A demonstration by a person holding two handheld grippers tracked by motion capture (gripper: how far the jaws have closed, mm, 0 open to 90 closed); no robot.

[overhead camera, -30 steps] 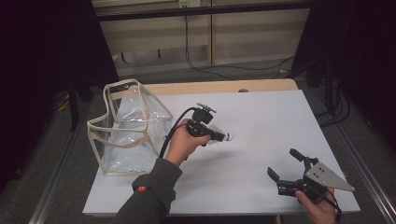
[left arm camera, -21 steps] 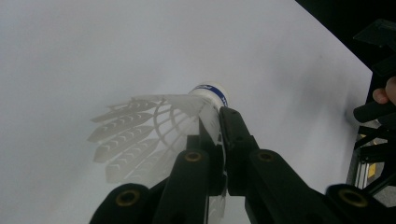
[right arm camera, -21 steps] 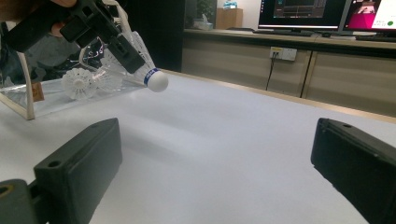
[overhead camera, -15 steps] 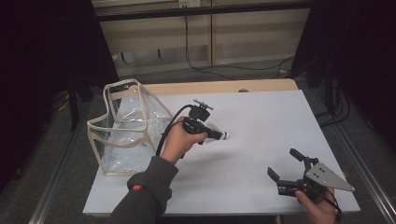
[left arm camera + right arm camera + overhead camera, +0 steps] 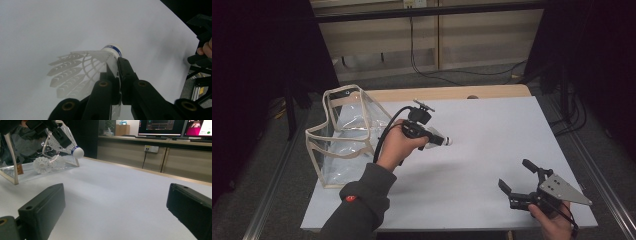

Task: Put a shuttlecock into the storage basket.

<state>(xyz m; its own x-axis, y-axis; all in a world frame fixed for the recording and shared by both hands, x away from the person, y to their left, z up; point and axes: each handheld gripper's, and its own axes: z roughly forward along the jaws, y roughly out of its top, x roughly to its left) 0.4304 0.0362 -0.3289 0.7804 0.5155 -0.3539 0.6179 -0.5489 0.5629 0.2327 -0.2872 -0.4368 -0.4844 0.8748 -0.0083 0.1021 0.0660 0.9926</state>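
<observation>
My left gripper [image 5: 438, 140] hovers above the white table [image 5: 502, 125], shut on a white feathered shuttlecock [image 5: 447, 142] just right of a clear plastic bag [image 5: 344, 132]. In the left gripper view the jaws [image 5: 116, 63] pinch the feather skirt of the shuttlecock [image 5: 80, 67], whose cork points away. My right gripper [image 5: 515, 174] rests low at the table's front right, open with nothing between its jaws. In the right gripper view the wide jaws [image 5: 116, 190] frame bare table, and the held shuttlecock [image 5: 75, 150] hangs at far left in front of the bag [image 5: 11, 167].
Two more shuttlecocks [image 5: 42, 165] lie inside the bag near its mouth. The bag stands at the table's left edge. Behind the table run a wooden rail, cabinets and cables; monitors [image 5: 162, 126] glow at the back.
The left hand has lifted the shuttlecock a little higher and slightly toward the bag. The right gripper has stayed still.
</observation>
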